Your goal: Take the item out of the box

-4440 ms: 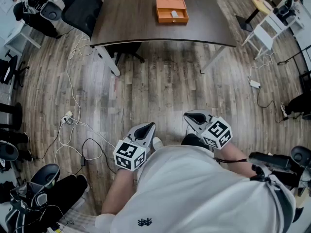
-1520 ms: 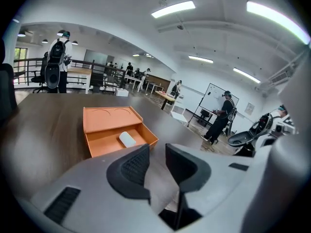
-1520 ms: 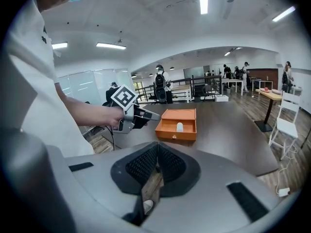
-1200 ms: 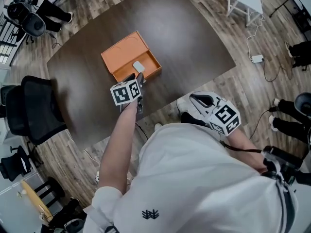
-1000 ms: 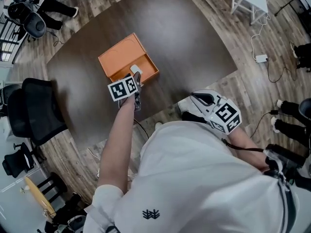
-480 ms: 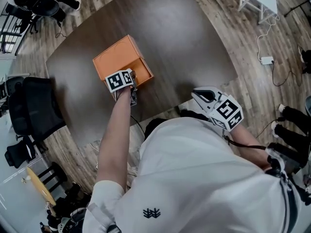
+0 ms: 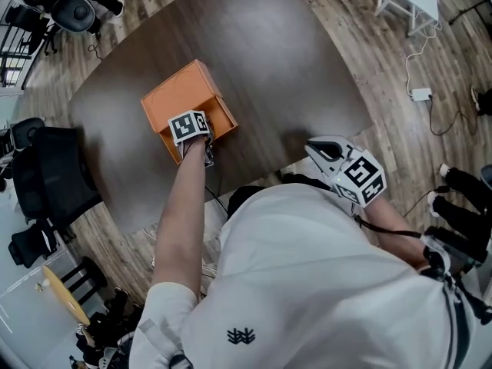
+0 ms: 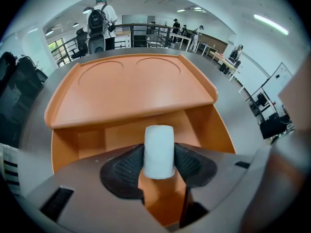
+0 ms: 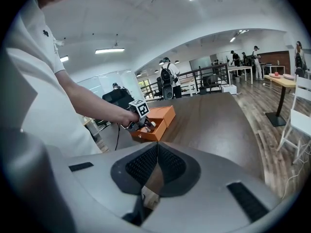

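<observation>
The left gripper [image 8: 159, 165], jaws parted, straddles the white item [image 8: 159, 149] lying lengthwise between them in the orange box [image 8: 131, 91]; right gripper [image 9: 156, 168], jaws together, hangs well apart

- An open-plan office is presenting itself: a large dark table [image 7: 300, 60] is standing on a wood-plank floor [image 7: 392, 152].
- Black swivel chairs [image 7: 46, 171] are sitting beside the table.
- A white power strip [image 7: 420, 94] with its cable is lying on the floor.
- Strip lights [image 9: 109, 50] are running across a white ceiling.
- Further desks [image 9: 279, 81] are standing in the background of the right gripper view.
- A person with a backpack [image 8: 99, 21] is standing by a metal railing [image 8: 146, 30]; other people [image 8: 187, 30] are gathering further off.
</observation>
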A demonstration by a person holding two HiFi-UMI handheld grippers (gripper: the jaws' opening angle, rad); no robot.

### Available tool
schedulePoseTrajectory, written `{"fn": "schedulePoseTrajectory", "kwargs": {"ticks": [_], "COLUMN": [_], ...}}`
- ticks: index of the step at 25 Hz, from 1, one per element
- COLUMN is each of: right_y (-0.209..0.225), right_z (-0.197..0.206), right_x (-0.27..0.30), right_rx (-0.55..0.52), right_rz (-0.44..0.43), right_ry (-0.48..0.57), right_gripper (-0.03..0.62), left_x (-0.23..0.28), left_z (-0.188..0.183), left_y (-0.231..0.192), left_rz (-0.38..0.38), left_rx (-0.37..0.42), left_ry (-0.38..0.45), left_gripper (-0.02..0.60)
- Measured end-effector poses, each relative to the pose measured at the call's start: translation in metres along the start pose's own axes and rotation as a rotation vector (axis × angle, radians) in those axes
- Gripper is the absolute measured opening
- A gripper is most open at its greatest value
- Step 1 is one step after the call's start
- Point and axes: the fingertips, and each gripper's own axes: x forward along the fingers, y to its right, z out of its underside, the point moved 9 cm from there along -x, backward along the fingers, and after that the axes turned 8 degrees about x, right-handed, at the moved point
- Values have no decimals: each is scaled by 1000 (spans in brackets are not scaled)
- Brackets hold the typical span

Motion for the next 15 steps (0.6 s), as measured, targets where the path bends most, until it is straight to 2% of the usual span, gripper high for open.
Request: {"fn": "schedulePoseTrajectory", "kwargs": {"ticks": [7,15], "right_y": [-2,5], "right_z": [-1,-5], "right_x": [7,14], "right_rx": [0,-6], "right_rz": [-12,-23], "right_ry": [-5,-13], "right_gripper": [3,3], "left_x": [1,2], "left_z": [1,0], "left_y": [3,5], "left_rz": [-21,1], "left_rx": [54,53], "left_ry": [-24,-23], "left_gripper": [199,190]}}
